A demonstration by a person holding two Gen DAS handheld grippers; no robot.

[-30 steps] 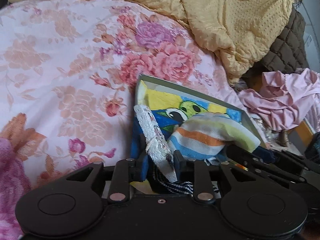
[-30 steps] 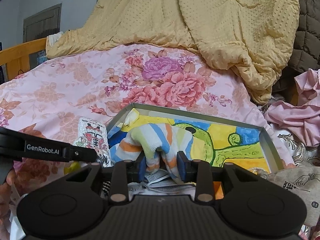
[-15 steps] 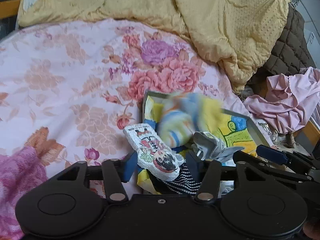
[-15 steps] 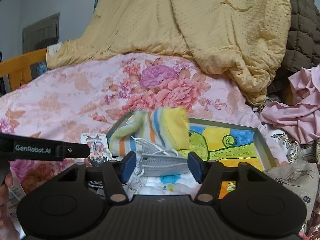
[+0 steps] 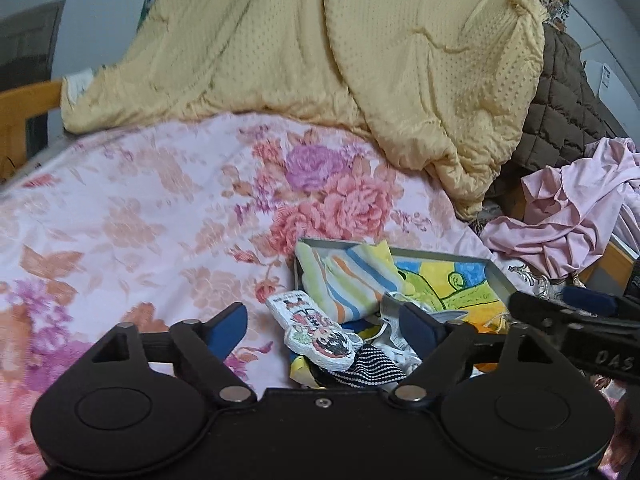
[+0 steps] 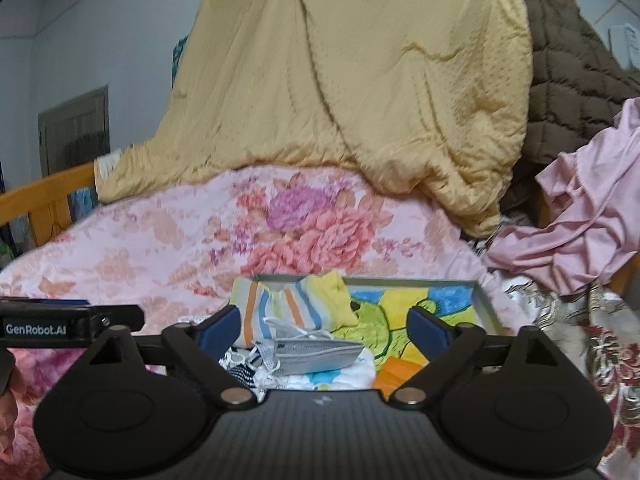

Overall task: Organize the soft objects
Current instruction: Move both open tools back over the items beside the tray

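Both grippers' fingers (image 5: 226, 326) apart, empty; striped sock (image 6: 298, 306) at tray (image 6: 482, 304) far-left edge, seemingly.

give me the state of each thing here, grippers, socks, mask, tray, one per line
left gripper: open, holding nothing
right gripper: open, holding nothing
striped sock: released, lying crumpled in the tray's far left corner
cartoon-print sock: lying loose on the tray's near left edge
face mask: folded, resting on the pile in the tray
tray: flat on the bed, partly filled
yellow blanket: bunched up at the back
pink garment: crumpled, outside the tray
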